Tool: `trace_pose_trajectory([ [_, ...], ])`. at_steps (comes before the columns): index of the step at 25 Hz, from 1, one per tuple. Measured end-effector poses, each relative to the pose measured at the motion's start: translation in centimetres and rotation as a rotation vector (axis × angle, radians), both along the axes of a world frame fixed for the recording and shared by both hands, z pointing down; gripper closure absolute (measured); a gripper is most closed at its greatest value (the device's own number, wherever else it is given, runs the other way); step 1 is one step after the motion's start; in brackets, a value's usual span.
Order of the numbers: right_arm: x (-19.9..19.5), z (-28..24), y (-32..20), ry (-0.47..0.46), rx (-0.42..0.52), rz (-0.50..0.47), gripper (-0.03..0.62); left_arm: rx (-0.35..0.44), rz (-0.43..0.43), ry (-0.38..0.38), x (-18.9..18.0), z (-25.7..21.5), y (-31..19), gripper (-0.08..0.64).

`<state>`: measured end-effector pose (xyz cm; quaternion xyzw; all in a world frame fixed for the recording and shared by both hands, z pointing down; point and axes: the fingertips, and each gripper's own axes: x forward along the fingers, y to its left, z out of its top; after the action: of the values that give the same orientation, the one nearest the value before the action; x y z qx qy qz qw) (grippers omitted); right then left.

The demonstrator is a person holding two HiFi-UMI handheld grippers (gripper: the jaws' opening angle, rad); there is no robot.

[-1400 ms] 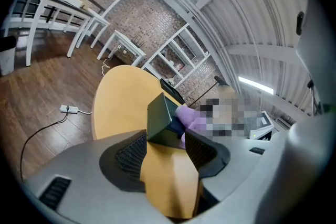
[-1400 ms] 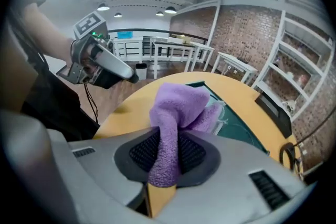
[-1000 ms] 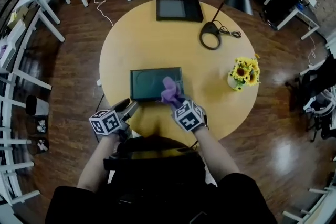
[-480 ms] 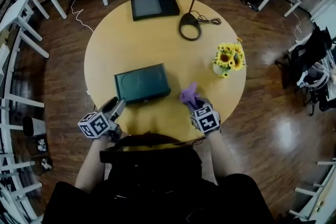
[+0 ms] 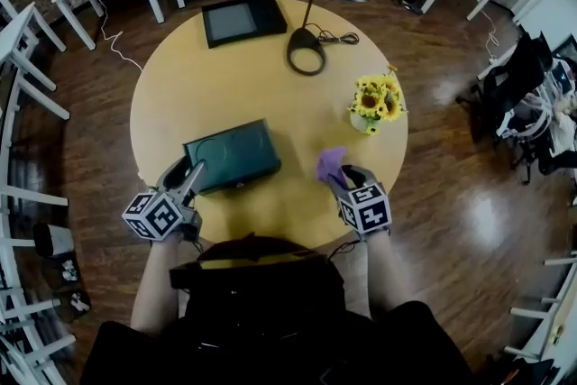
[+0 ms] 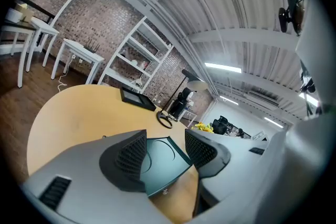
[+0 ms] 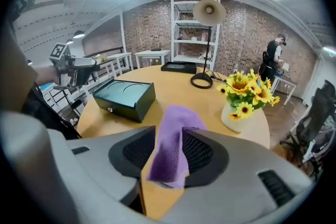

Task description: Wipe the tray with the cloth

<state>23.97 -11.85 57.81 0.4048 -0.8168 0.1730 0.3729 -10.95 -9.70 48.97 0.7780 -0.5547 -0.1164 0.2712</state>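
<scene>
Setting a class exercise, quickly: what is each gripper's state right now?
Left gripper: open, empty.
Right gripper: jaws just opened, purple cloth hanging between them.

Words and numbers: nothing is showing letters or numbers that can be read.
Left cube [image 5: 153, 216]: it is showing black and white square patterns, not words.
Right cube [image 5: 365, 207]: it is showing the same kind of black and white square patterns.
Tray [image 7: 119, 89]: its top is showing only curved lines, not letters.
</scene>
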Motion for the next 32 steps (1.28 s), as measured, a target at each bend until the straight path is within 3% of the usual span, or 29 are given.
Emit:
trace_pose_trajectory([
  [3,-0.2,-2.1,-0.9,-0.115,0.047,0.057,0.416,0.018,0.008,-0.003,-0.1,-0.9,0.0,0.341],
  [6,-0.8,-5.9,-1.6,-0.399,0.086,0.132,0.419,0.056,0.033,0.010,-0.4,-2.1,0.7,0.341],
  [9,-1.0,-8.9,-2.1,-0.678,0.110,0.214,0.535,0.112,0.042,0.015,-1.4,-3.3,1.4,0.420],
  [11,-1.4,-9.7,-1.9,-0.767,0.134,0.228,0.589,0.138,0.020,-0.015,-2.5,-3.7,2.0,0.420],
  [15,-2.0,-12.6,-1.2,-0.808,0.271,0.187,0.591,0.204,-0.099,-0.107,-5.3,-4.9,3.0,0.420],
  [21,-2.1,-16.0,-2.2,-0.731,0.443,0.198,0.592,0.276,-0.165,-0.108,-7.8,-7.4,4.6,0.420],
  [32,-4.0,-17.1,-3.3,-0.772,0.435,0.219,0.592,0.243,-0.217,-0.114,-10.3,-6.7,5.4,0.420],
])
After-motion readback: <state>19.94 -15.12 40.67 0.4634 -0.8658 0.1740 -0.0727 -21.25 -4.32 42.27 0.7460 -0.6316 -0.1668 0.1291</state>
